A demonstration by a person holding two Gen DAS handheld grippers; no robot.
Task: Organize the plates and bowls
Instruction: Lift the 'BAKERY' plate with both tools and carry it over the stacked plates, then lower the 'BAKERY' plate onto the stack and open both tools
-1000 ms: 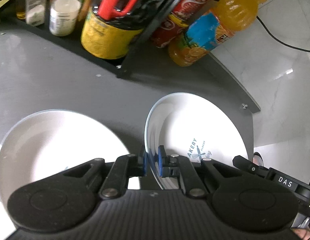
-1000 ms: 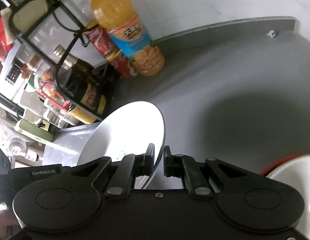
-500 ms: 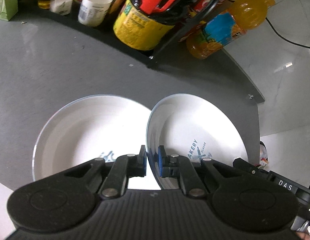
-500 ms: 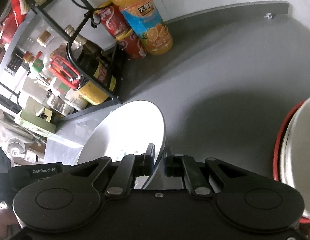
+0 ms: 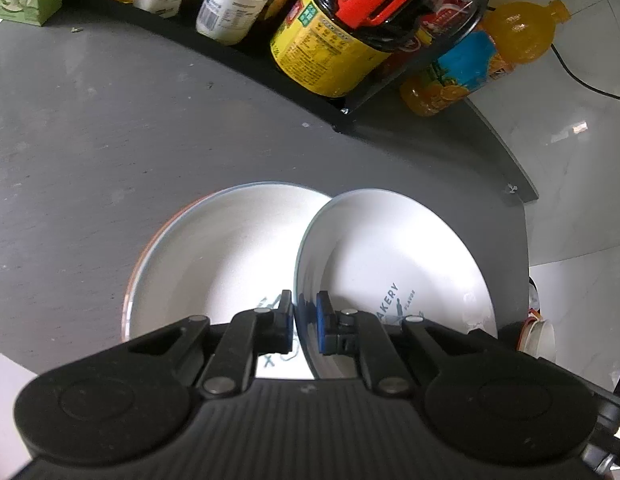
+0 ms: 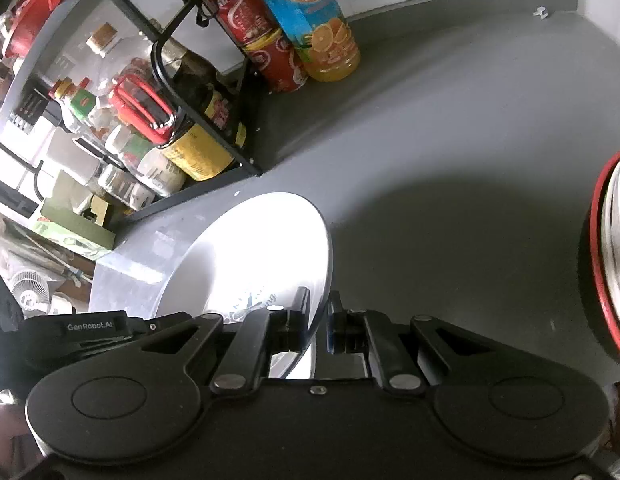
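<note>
A white plate with a "BAKERY" print (image 5: 390, 256) is held tilted above the grey table (image 5: 90, 160). My left gripper (image 5: 304, 314) is shut on its near left rim. The same plate (image 6: 262, 248) shows in the right wrist view, where my right gripper (image 6: 319, 314) is shut on its right rim. A second white printed plate (image 5: 222, 264) lies flat on the table just left of and partly under the held one. An orange rim peeks out beneath it. A red-rimmed stack of dishes (image 6: 608, 264) stands at the right.
A black wire rack (image 5: 374, 88) along the back holds a yellow-labelled bottle (image 5: 330, 48), jars and sauces. An orange juice bottle (image 5: 486, 56) and red cans (image 6: 262, 40) stand beside it. The table edge (image 5: 518, 188) curves off at the right, with white floor beyond.
The held plate has been carried left and now overlaps the lying plate, which was off to the left before. In the right wrist view the red-rimmed stack has come further into view.
</note>
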